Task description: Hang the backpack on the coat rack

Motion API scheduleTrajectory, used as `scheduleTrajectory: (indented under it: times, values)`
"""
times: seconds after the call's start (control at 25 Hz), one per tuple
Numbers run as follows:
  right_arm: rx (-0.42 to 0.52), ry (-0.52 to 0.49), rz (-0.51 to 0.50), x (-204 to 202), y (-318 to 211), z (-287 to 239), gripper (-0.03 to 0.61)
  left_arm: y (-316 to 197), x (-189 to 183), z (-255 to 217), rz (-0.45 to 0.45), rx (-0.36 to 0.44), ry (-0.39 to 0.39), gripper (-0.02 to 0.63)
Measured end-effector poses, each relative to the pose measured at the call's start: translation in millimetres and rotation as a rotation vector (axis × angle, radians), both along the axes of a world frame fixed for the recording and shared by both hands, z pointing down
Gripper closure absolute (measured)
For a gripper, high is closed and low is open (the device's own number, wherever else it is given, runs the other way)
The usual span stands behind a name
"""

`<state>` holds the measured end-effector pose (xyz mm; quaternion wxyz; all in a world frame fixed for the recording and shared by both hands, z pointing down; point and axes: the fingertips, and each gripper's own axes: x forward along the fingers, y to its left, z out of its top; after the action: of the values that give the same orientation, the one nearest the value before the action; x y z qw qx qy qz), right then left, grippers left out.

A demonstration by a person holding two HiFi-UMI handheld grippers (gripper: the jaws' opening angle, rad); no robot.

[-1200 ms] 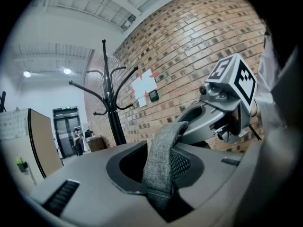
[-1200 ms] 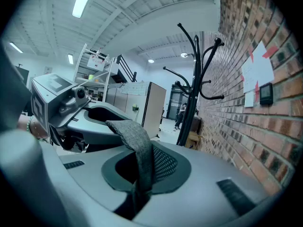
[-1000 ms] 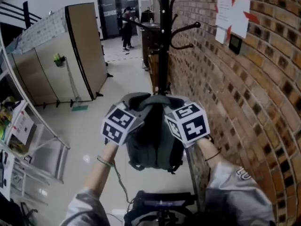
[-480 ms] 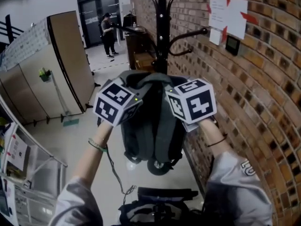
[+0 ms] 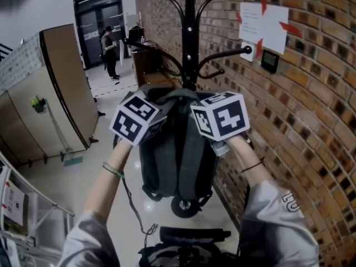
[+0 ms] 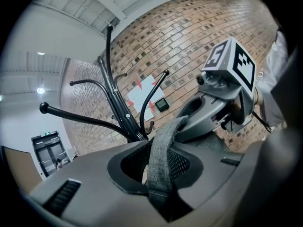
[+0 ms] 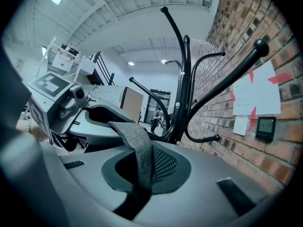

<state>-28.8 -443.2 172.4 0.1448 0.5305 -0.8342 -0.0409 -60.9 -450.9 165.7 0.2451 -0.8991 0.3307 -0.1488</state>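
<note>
A dark grey backpack (image 5: pixel 178 154) hangs in the air in front of the black coat rack (image 5: pixel 189 49), its top about level with the rack's lower hooks. My left gripper (image 5: pixel 159 107) and right gripper (image 5: pixel 197 105) hold it side by side by its grey top handle. In the left gripper view the handle strap (image 6: pixel 163 160) runs down into my shut jaws, with the rack (image 6: pixel 120 103) behind. In the right gripper view the same strap (image 7: pixel 137 145) is pinched in the jaws, and a knobbed hook (image 7: pixel 259 45) reaches out overhead.
A brick wall (image 5: pixel 300 121) with taped papers (image 5: pixel 266 22) runs along the right. A dark desk (image 5: pixel 146 60) stands behind the rack, and a person (image 5: pixel 110 50) stands by far doors. A beige partition (image 5: pixel 67 93) is at the left. A wheel (image 5: pixel 182 206) shows below the backpack.
Both grippers have carried the backpack upward and closer to the rack; its top now sits level with the lower hooks. The grips on the handle are unchanged.
</note>
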Motion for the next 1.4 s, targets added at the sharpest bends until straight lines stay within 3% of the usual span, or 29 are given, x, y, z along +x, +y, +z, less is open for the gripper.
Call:
scheduleTrajectory:
  times: [0.24, 0.36, 0.68, 0.96, 1.2, 1.4]
  values:
    - [-0.027, 0.005, 0.010, 3, -19, -2, 0.548, -21, 5, -5, 0.034, 0.006, -0.017, 0.529]
    - [-0.046, 0.005, 0.009, 4, -27, -1, 0.548, -30, 8, -6, 0.046, -0.016, 0.010, 0.529]
    - [-0.105, -0.005, 0.034, 10, -49, 18, 0.546, -54, 15, 12, 0.030, -0.058, 0.002, 0.529]
    - [-0.053, 0.041, 0.029, 12, -54, 30, 0.534, -57, 21, 22, 0.044, -0.070, 0.021, 0.531]
    - [0.041, 0.063, 0.073, 16, -53, 37, 0.506, -57, 19, 26, -0.021, 0.013, 0.048, 0.522]
    - [0.038, 0.055, 0.095, 19, -46, 44, 0.486, -48, 10, 28, -0.015, -0.002, 0.103, 0.517]
